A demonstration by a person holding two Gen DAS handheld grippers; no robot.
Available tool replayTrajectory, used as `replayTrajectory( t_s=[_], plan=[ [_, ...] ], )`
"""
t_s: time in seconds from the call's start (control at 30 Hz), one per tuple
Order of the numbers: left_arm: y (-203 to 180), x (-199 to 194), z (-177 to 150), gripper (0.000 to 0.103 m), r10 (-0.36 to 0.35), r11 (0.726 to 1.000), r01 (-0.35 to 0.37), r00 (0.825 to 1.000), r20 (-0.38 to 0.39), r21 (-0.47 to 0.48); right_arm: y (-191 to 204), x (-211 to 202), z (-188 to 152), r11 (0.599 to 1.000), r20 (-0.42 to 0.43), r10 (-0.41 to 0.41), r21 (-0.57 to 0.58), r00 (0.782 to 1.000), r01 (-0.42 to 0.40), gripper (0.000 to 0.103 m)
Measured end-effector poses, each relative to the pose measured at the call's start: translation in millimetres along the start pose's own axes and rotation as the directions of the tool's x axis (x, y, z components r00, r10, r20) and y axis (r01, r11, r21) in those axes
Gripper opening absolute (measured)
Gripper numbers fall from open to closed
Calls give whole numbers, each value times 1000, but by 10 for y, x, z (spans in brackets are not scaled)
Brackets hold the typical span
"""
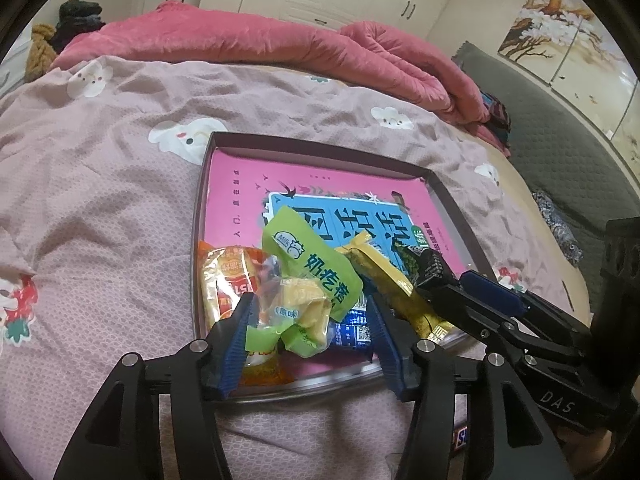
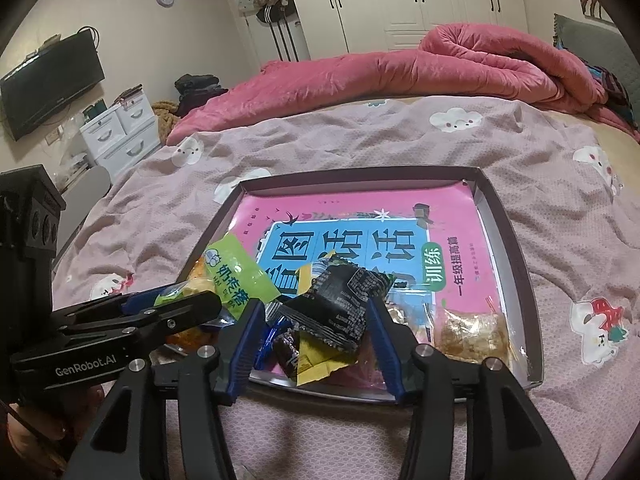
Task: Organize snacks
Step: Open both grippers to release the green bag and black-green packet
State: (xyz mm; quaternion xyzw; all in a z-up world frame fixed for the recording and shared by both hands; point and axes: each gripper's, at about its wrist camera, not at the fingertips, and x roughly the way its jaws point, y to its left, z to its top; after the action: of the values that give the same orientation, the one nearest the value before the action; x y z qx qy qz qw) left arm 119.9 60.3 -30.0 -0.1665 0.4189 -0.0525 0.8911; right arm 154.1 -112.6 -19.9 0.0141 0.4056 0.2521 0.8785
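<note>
A shallow box point(image 1: 202, 184) lined with a pink and blue book cover lies on the bed, also in the right wrist view point(image 2: 508, 216). My left gripper point(image 1: 310, 326) is shut on a green milk-candy packet point(image 1: 316, 276) at the box's near left, above an orange packet point(image 1: 230, 276) and a blue wrapper point(image 1: 352, 330). My right gripper point(image 2: 316, 334) is shut on a black snack packet point(image 2: 340, 304) over the box's near edge; it appears in the left wrist view point(image 1: 430, 268). A yellow wrapper point(image 2: 316, 360) lies under the black packet. A clear pastry packet point(image 2: 472, 332) lies to the right.
The box rests on a mauve bedsheet point(image 1: 100, 200) with cartoon prints. A rolled pink quilt point(image 2: 440, 68) lies along the far side. A small wrapped bar point(image 1: 460, 438) lies on the sheet near the left gripper. White drawers point(image 2: 120, 136) and a wall TV point(image 2: 48, 80) stand at left.
</note>
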Motion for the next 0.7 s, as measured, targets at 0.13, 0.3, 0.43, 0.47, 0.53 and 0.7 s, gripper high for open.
replayTrajectory(
  t_s=[0.13,0.3,0.43,0.47,0.53,0.7],
  plan=[
    [-11,-46,12,61,3,1000,-3,1000,17,8,11,-14,3,1000,2,9,-4,1000,-9,52],
    [-24,-66,20,61,6,1000,-6,1000,22,15,42,-22,7,1000,3,16,-16,1000,-16,53],
    [-18,-102,22,61,7,1000,-8,1000,30,10,54,-21,1,1000,5,12,-19,1000,-12,53],
    [-16,-111,22,61,7,1000,-7,1000,30,8,56,-24,-1,1000,7,12,-18,1000,-11,53],
    [-19,-132,19,61,4,1000,-4,1000,30,4,48,-29,-1,1000,9,9,-14,1000,-9,53],
    [-57,-161,15,63,9,1000,-9,999,36,16,36,-60,7,1000,20,8,-10,1000,-7,53]
  ],
)
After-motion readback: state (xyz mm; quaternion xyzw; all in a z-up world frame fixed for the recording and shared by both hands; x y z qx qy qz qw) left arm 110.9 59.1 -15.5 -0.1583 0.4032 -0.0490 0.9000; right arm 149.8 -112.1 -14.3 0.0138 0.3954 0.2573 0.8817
